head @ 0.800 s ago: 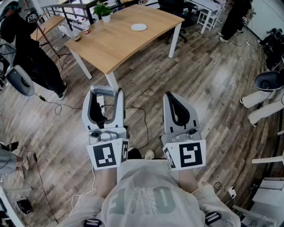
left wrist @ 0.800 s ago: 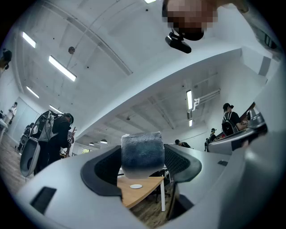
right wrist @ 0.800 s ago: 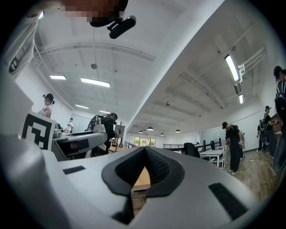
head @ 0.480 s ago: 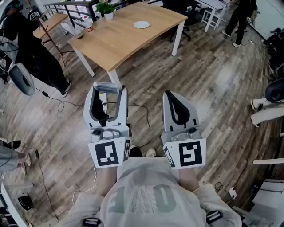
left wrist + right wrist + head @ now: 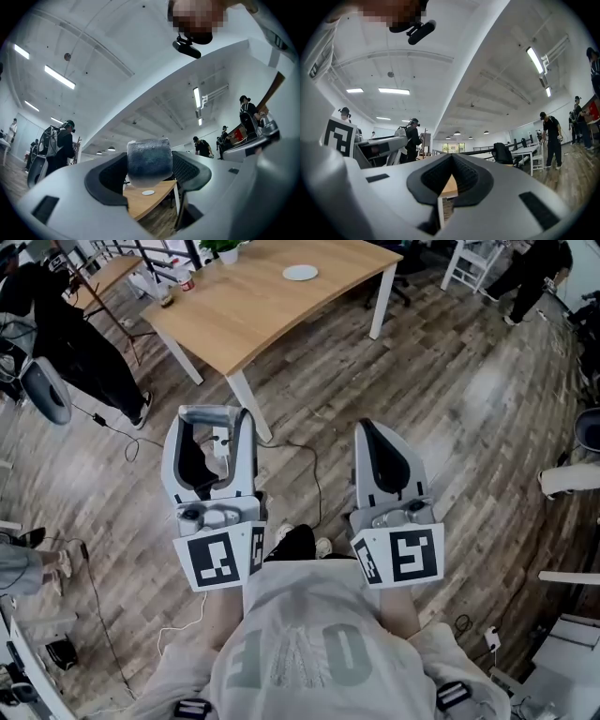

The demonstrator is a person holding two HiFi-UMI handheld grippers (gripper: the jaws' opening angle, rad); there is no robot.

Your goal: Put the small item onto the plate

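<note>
At lower left of the head view, the left gripper [image 5: 209, 430] holds the small item [image 5: 149, 158], a grey-blue block, clamped between its widely spread fingers [image 5: 248, 460]. It is probably being carried to the desk [image 5: 253, 310], while the right gripper [image 5: 372, 430] rides alongside, apparently idle, its fingers pressed together on nothing. The white plate [image 5: 300, 273] lies on the desk at the top edge, well apart from the item, and against the earlier frames desk and plate sit higher in the picture and the left gripper has drifted slightly left.
</note>
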